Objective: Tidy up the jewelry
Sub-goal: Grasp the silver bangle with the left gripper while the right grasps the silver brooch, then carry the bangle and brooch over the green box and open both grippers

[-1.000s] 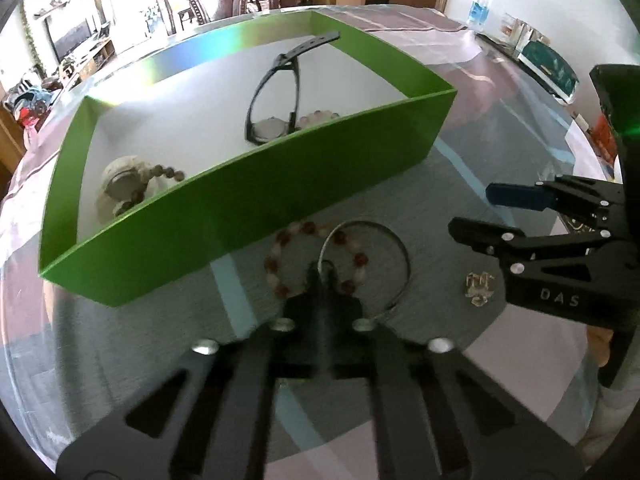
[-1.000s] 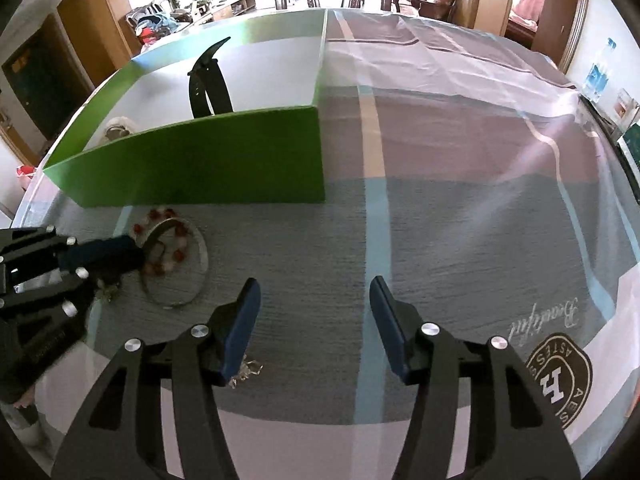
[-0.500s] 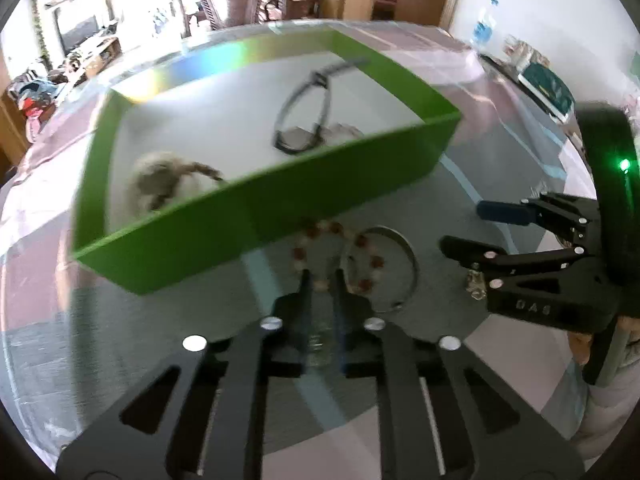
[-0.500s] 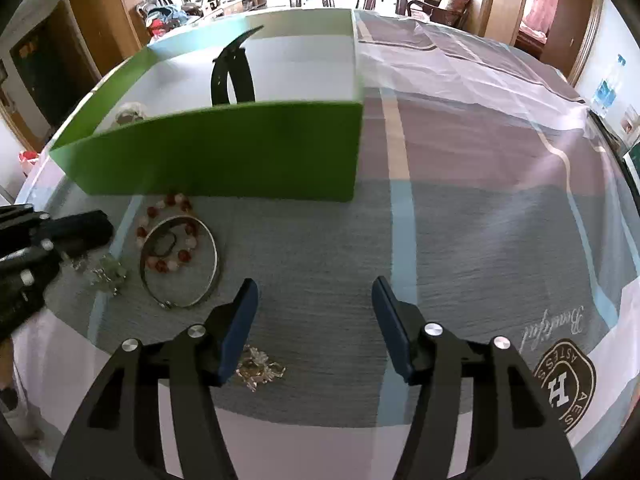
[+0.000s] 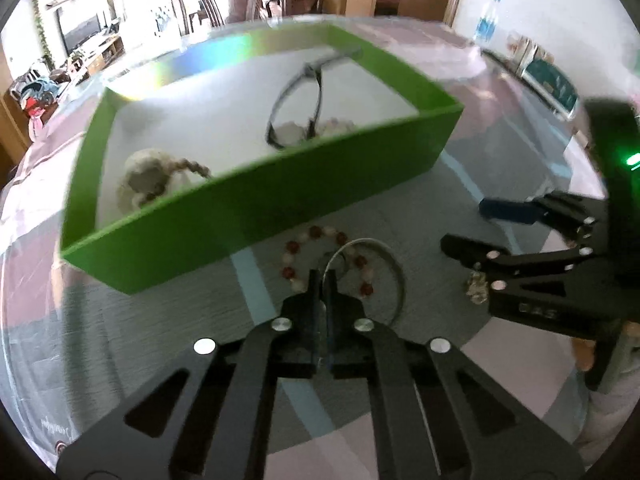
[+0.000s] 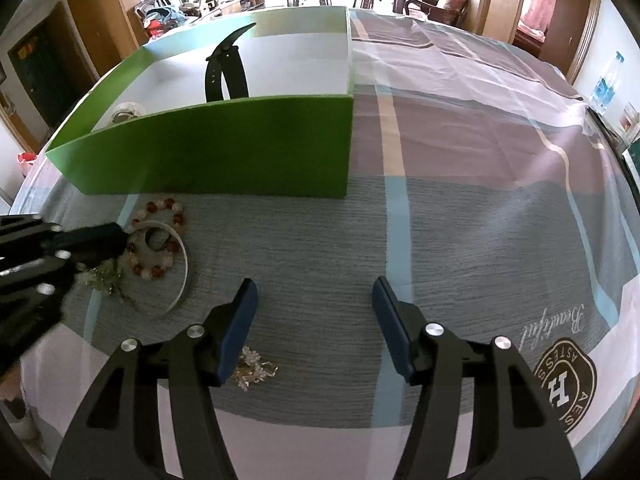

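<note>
A silver bangle [image 5: 396, 276] [image 6: 186, 268] and a red-and-white bead bracelet [image 5: 316, 232] [image 6: 154, 270] lie overlapped on the tablecloth in front of the green box [image 5: 260, 216] [image 6: 220, 152]. My left gripper [image 5: 322, 280] [image 6: 118, 236] is shut, and the bangle's near rim runs in between its tips. My right gripper [image 6: 315, 284] [image 5: 464, 224] stands open above bare cloth to the right. A small sparkly piece [image 6: 252, 368] [image 5: 476, 288] lies beside its left finger. Another sparkly piece [image 6: 102, 276] lies beneath the left gripper.
The box holds a black watch strap [image 5: 300, 96] [image 6: 224, 68] and pale beaded pieces [image 5: 148, 176] [image 6: 126, 110]. A water bottle [image 5: 490, 16] stands at the table's far right edge, and chairs stand behind the table. A hand [image 5: 584, 356] holds the right gripper.
The left gripper drew back from the bracelet with its jaws slightly apart, then came forward and shut at the bangle's rim. The right gripper kept about the same place.
</note>
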`<action>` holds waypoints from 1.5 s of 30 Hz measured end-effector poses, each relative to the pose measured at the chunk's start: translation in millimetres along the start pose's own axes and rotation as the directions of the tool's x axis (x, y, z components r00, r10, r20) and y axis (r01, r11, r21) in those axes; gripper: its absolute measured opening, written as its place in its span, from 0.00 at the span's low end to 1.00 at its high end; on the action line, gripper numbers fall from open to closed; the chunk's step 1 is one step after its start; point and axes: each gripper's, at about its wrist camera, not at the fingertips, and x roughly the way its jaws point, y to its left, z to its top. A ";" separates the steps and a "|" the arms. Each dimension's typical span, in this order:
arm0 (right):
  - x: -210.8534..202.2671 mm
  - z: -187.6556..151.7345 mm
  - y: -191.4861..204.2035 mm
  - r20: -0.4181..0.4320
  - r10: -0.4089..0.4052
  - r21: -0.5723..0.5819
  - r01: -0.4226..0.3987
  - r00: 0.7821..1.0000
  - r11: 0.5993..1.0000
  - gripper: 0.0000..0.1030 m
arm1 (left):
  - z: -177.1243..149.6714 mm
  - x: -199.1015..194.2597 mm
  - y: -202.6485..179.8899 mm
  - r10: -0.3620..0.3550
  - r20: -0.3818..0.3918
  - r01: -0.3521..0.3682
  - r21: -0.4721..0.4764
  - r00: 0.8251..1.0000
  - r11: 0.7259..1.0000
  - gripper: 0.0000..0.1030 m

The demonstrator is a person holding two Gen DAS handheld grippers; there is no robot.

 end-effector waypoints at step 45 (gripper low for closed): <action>-5.2 -15.1 24.0 0.103 0.036 -0.073 -0.029 0.994 0.997 0.14 | -34.1 10.5 54.2 0.150 -0.009 -0.150 -0.097 0.989 0.984 0.58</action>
